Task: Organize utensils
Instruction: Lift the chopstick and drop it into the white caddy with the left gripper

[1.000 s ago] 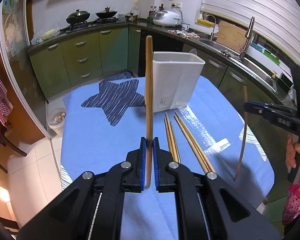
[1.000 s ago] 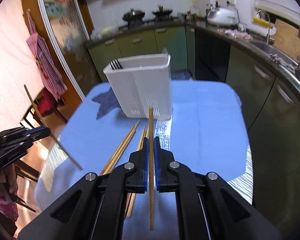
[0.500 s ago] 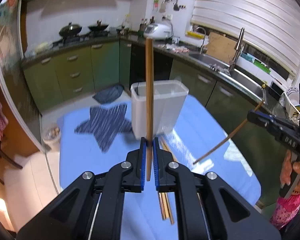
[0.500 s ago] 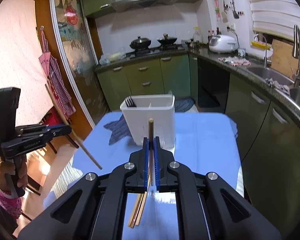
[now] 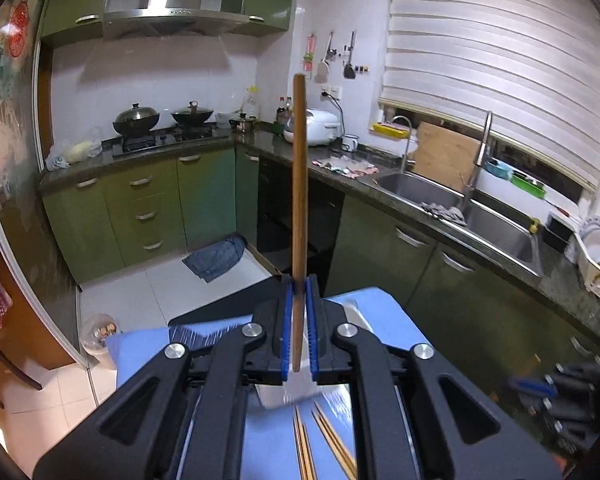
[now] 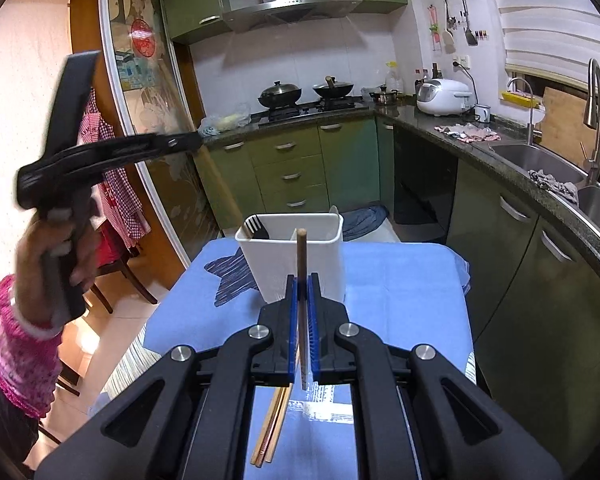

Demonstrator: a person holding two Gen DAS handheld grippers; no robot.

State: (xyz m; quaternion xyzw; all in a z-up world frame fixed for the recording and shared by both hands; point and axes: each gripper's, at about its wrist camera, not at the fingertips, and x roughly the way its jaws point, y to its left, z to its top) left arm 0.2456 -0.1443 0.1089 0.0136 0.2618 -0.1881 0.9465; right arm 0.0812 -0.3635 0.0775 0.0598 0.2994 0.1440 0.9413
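With each claw clamped on one upright chopstick, left claw (image 5: 299, 320) and right claw (image 6: 302, 312) are mid-carry. Spare chopsticks (image 6: 272, 424) lie below; just ahead, the bin (image 6: 296, 256) awaits tip-down drops.

Green cabinets (image 5: 148, 208), white-tiled floor (image 5: 172, 292) — slatted window blinds (image 5: 496, 72).

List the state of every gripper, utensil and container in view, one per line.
Left gripper: shut on a brown wooden chopstick, held upright.
Right gripper: shut on a second brown wooden chopstick, upright.
White plastic utensil holder: upright on the blue tablecloth, open-topped.
Black fork: standing in the holder's left compartment.
Loose wooden chopsticks: lying flat on the cloth.
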